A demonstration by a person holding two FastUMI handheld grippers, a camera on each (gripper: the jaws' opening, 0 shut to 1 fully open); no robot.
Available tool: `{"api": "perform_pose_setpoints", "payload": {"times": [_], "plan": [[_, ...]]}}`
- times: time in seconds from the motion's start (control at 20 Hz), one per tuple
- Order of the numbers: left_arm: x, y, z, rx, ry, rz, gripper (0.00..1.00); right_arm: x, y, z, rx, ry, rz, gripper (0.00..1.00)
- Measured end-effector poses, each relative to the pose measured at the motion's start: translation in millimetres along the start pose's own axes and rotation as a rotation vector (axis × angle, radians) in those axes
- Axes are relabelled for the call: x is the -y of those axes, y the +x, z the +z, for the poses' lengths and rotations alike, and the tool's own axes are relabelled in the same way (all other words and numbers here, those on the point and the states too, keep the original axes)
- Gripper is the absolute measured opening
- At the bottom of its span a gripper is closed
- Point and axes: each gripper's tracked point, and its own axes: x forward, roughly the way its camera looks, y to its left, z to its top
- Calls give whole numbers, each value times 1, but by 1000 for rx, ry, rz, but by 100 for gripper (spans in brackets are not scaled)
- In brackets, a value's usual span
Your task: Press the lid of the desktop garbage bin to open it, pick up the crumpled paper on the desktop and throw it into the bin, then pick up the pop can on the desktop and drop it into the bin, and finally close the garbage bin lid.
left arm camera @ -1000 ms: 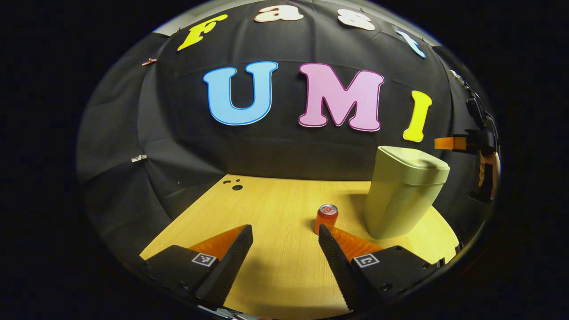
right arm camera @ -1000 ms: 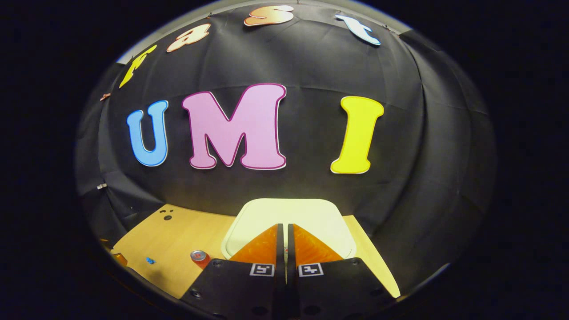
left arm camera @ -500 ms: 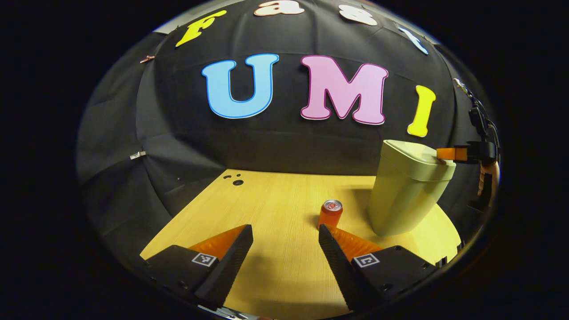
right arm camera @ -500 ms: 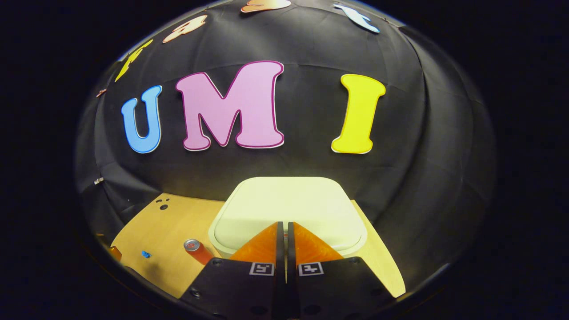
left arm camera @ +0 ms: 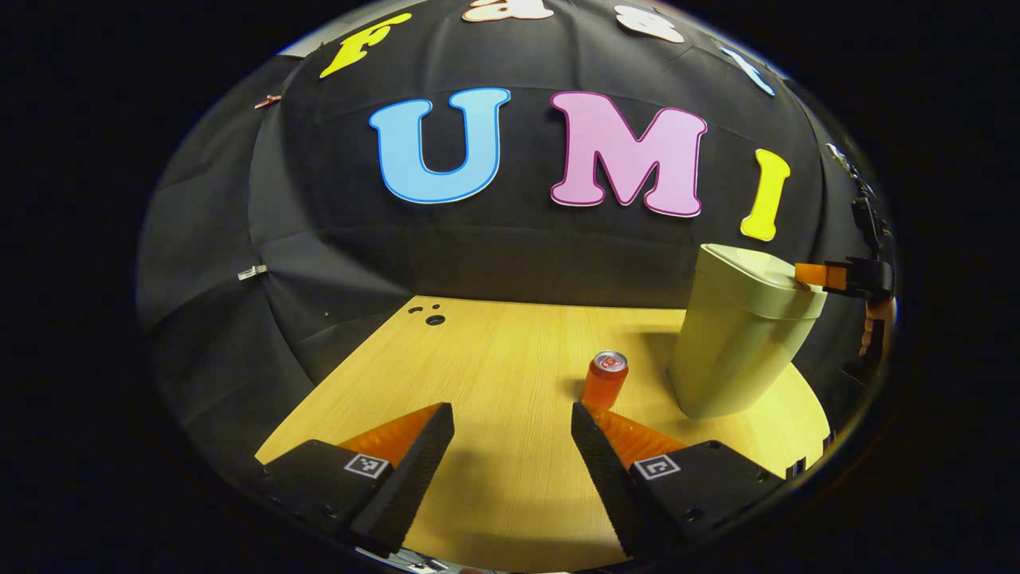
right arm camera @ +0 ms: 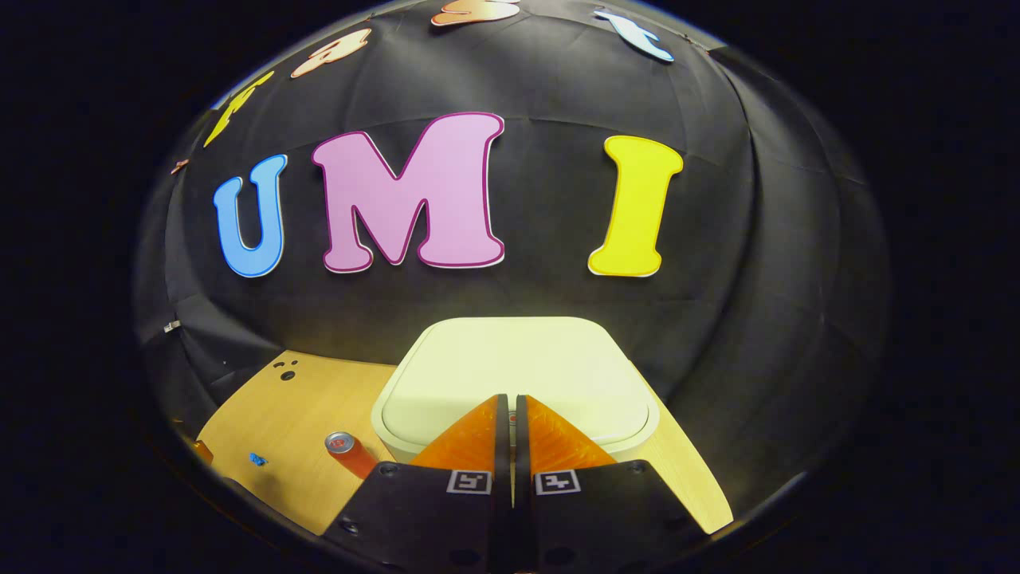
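Observation:
The pale green bin [left arm camera: 737, 351] stands at the right of the wooden table [left arm camera: 478, 359], its lid [left arm camera: 757, 275] down. In the right gripper view the lid [right arm camera: 518, 367] lies just under my right gripper [right arm camera: 510, 400], which is shut with its tips on the lid's near edge. From the left gripper view that right gripper [left arm camera: 814, 275] reaches in from the right and touches the lid's rim. An orange pop can [left arm camera: 606, 379] stands upright left of the bin, just beyond my left gripper [left arm camera: 510, 422], which is open and holds nothing. The can [right arm camera: 348, 450] also stands at lower left.
Small round holes [left arm camera: 434, 319] mark the table's far left corner. A tiny blue speck [right arm camera: 256, 459] lies on the wood left of the can. The black cloth wall closes the table off at the back and on both sides.
My right gripper has come down from above the bin until its shut tips meet the lid's near edge. The left gripper has drifted slightly; the can and bin have not moved.

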Motion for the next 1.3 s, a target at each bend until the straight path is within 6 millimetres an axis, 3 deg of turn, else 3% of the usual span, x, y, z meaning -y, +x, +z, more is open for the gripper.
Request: {"api": "perform_pose_setpoints", "payload": {"times": [0.3,0.5,0.7,1.0,1.3], "plan": [[0,-3,4,18,-8,-22,95,-1,0,2,2,-17,4,5],[-5,-18,10,54,-2,-36,95,-4,-9,7,-19,-11,-3,5],[-28,-38,11,87,-23,-29,95,-13,-35,7,-26,-29,-13,5],[-68,-62,-10,92,-60,-24,95,-36,-82,6,-2,-36,-15,8],[-102,-63,-25,86,-72,-21,95,-53,-115,-2,15,-63,0,5]]}}
